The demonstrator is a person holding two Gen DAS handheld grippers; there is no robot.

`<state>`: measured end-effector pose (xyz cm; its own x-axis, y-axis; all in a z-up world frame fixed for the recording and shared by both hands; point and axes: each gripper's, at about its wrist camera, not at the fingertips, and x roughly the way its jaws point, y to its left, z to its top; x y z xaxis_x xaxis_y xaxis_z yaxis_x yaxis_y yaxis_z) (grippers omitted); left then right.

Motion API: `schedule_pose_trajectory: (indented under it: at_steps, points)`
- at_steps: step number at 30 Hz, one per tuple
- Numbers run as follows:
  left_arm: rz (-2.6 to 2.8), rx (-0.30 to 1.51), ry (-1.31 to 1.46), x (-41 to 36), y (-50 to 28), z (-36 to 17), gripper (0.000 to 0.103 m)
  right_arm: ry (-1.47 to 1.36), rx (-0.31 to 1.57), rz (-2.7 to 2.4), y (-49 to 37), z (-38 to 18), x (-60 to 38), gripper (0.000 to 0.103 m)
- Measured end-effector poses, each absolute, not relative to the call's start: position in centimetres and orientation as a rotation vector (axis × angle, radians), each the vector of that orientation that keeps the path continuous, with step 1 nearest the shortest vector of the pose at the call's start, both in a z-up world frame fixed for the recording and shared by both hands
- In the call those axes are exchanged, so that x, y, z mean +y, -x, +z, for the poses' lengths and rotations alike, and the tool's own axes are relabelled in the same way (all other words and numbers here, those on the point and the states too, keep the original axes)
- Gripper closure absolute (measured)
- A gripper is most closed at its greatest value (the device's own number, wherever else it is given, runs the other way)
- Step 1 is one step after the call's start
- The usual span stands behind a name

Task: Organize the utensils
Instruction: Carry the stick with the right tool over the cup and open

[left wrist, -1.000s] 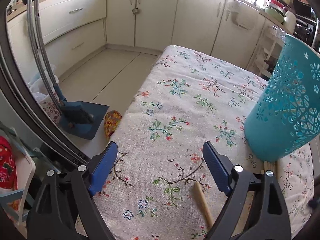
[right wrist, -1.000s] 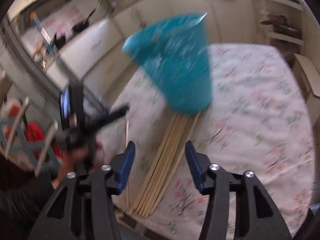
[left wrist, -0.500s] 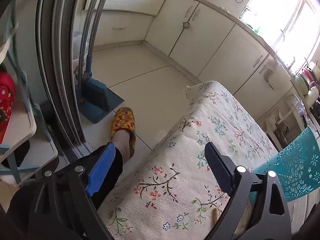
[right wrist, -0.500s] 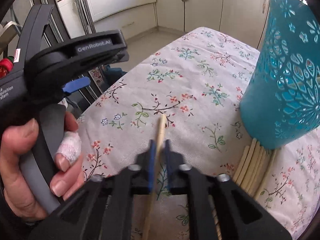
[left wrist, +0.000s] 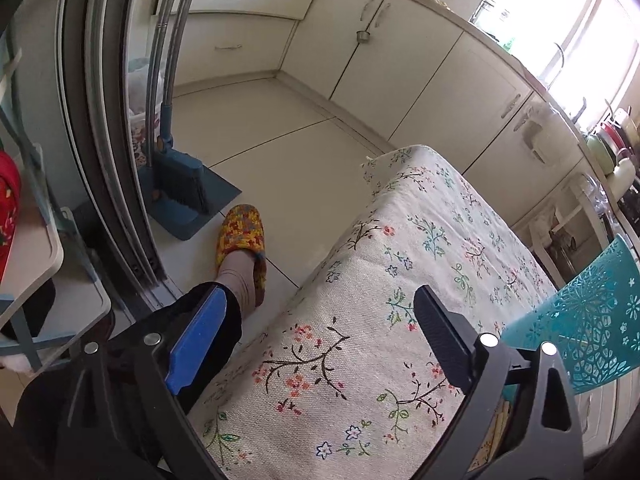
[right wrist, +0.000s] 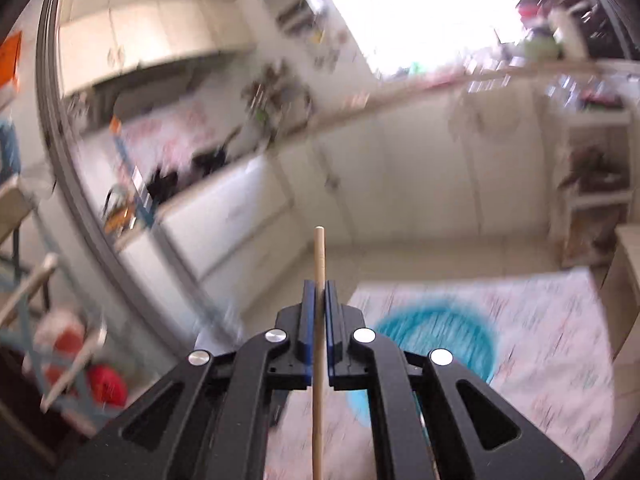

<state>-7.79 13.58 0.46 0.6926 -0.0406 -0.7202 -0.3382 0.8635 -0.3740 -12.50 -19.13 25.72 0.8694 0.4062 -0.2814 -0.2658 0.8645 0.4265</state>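
Note:
My right gripper (right wrist: 319, 292) is shut on a thin wooden chopstick (right wrist: 319, 256), which sticks up between its blue pads, lifted well above the table. The teal perforated holder (right wrist: 440, 332) stands blurred below it and a little to the right, seen from above. In the left wrist view the same holder (left wrist: 592, 320) leans at the right edge of the floral tablecloth (left wrist: 440, 220). My left gripper (left wrist: 316, 304) hangs over the table's near corner with its jaws opening and nothing between them. A sliver of pale sticks (left wrist: 502, 416) shows behind its right finger.
A blue broom and dustpan (left wrist: 184, 184) lean by the doorframe on the floor. A person's foot in a yellow slipper (left wrist: 240, 240) stands beside the table. Cream cabinets (left wrist: 400, 60) line the far wall. A folding chair (left wrist: 40, 260) sits at the left.
My right gripper closed on a chopstick lying on the cloth and lifted it high above the holder. My left gripper swung left to the table's corner and rolled.

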Motion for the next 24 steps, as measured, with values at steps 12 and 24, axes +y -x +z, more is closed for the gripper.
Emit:
schedule_pose_trajectory:
  at_steps: [12,24]
  points:
    - [0.163,0.778,0.422,12.2,7.7,1.0,0.011,-0.372,0.471,0.177,8.9,18.0,-20.5,0.095]
    - [0.155,0.805,0.396,11.8,7.4,0.9,0.011,-0.284,0.801,0.122,18.9,8.4,-20.0,0.080]
